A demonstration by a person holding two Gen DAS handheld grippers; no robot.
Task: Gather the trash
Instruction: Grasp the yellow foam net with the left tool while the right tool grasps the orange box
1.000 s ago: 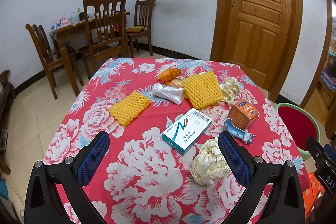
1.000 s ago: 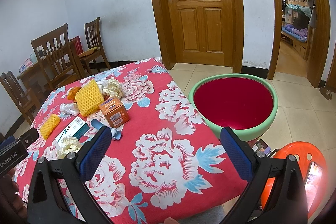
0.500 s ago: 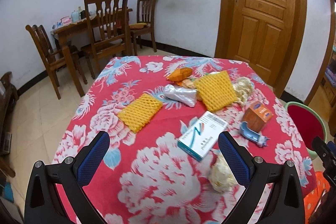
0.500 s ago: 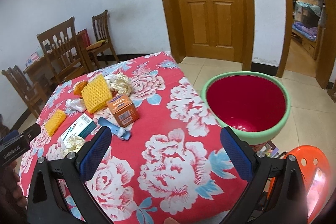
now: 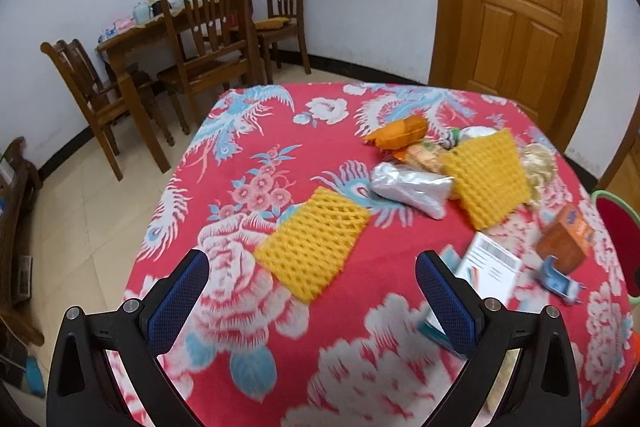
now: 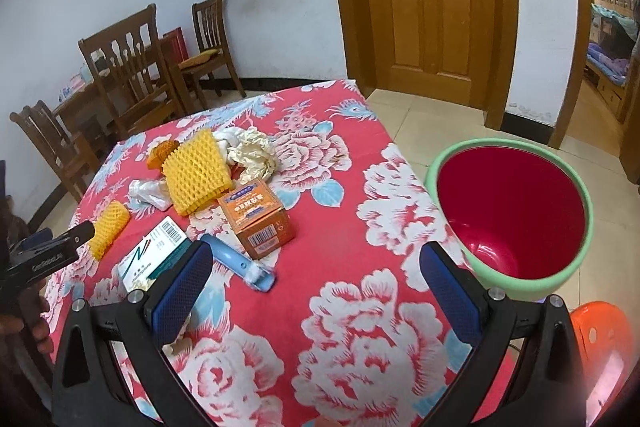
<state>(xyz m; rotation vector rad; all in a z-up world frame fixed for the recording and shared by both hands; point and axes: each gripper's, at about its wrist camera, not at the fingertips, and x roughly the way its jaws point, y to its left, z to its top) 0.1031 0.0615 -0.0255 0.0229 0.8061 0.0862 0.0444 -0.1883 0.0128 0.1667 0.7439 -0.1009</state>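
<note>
The left gripper (image 5: 312, 291) hangs with its blue-padded jaws spread wide and nothing between them, above the table draped in a red cloth printed with white and blue flowers (image 5: 248, 155); the right gripper (image 6: 316, 283) is likewise released and empty, poised over the near part of the same cloth.

Directly ahead of the left gripper, between its two pads, lies the small yellow foam fruit net (image 5: 312, 247), flat on the cloth; beyond it and to the right sit a crumpled clear plastic bag (image 5: 408, 187), a larger yellow foam net (image 5: 486, 179), an orange wrapper (image 5: 400, 133) and a wad of cream paper (image 5: 538, 163). Just right of the left gripper's right pad is a white and teal flat carton (image 5: 492, 267), blurred here. Ahead of the right gripper's left pad lie a blue plastic tube-like piece (image 6: 240, 263) and an orange cardboard box (image 6: 258, 217), touching or nearly so; to the right of the right gripper, off the table edge, stands the green-rimmed red bin (image 6: 560, 275), which looks empty.

No trash is gathered yet, so the work seems to be at its opening reach; the left gripper appears lined up on the small net. The next move likely calls for lowering until the pads straddle the net, closing gently since the foam should compress, then carrying it across to the bin.
</note>
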